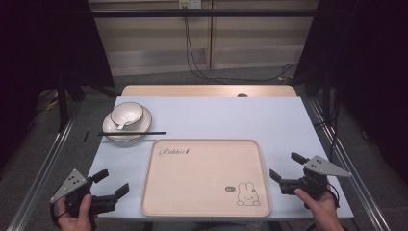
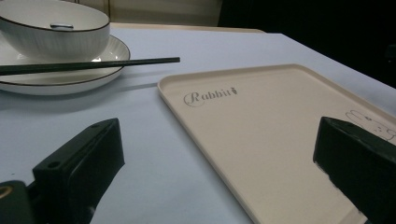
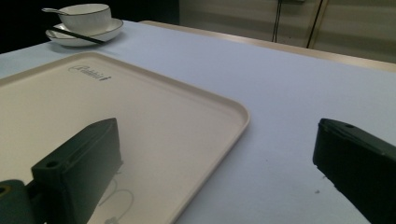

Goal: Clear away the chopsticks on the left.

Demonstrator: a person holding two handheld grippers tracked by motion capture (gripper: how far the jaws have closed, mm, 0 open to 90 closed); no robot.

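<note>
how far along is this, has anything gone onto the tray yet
Nothing looks done: the tray is bare. The bowl with its spoon sits on the plate, chopsticks across it. Both the left hand-held gripper and right hand-held gripper are open, holding nothing. All moving seems left.

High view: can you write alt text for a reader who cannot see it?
A person's hands hold the left gripper and right gripper, both open, on either side of an empty cream tray on a pale blue table. Beyond the tray's left corner, a bowl with a spoon sits on a plate, with black chopsticks laid across the plate.
</note>
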